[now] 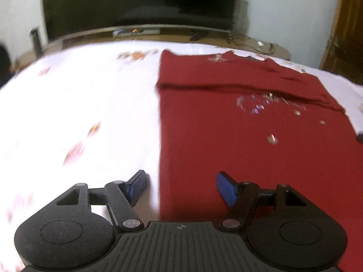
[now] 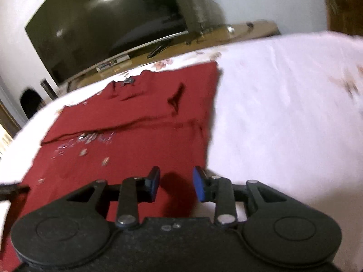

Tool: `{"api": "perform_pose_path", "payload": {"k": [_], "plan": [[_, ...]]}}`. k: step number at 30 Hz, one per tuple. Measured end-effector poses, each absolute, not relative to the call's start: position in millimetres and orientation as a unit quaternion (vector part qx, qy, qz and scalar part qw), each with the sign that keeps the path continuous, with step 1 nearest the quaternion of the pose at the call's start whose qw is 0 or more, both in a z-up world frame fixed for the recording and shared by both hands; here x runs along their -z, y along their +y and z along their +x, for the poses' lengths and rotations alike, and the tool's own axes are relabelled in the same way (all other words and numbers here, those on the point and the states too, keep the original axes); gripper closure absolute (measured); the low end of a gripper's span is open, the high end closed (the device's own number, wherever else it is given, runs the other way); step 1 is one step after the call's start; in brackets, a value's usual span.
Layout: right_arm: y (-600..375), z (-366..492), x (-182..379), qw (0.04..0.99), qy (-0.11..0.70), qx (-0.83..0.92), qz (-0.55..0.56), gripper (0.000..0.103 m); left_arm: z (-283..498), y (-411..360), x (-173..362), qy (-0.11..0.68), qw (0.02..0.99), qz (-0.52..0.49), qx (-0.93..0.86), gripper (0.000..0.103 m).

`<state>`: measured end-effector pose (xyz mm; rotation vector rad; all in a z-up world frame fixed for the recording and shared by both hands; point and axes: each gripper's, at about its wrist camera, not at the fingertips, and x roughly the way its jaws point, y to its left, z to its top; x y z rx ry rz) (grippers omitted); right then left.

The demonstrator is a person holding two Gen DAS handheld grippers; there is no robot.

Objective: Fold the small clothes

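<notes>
Nearest, the left gripper is held with its jaws spread and nothing between them, straddling the left edge of the red garment. The right gripper is likewise parted and empty above the garment's right edge. The garment is laid flat on a white floral sheet, its far part folded over. Beyond, a dark television is seen on a wooden stand.

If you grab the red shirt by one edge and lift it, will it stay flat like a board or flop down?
Probably flop. The red shirt lies flat on the white sheet, with a soft fold line and small wrinkles, so it looks thin and limp. It likely feels light. The shiny bits on its front may add a little stiffness there.
</notes>
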<state>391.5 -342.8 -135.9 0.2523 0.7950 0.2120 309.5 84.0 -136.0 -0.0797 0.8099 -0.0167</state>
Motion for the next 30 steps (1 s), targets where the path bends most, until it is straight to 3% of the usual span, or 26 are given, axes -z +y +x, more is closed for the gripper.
{"api": "perform_pose_path", "payload": {"k": [15,19,27,30], "plan": [[-350,221,161,0.797,0.462,-0.144,0.362,0.069,194,136,175,0.391,0.838,-0.334,0.181,0.037],[-320,194,167,0.788,0.458,-0.157,0.381,0.069,185,134,180,0.387,0.836,-0.338,0.195,0.04],[-310,220,178,0.778,0.414,-0.133,0.453,0.072,200,146,202,0.377,0.813,-0.402,0.19,0.075],[-310,225,182,0.773,0.409,-0.125,0.469,0.073,199,148,204,0.377,0.816,-0.394,0.193,0.078]]}}
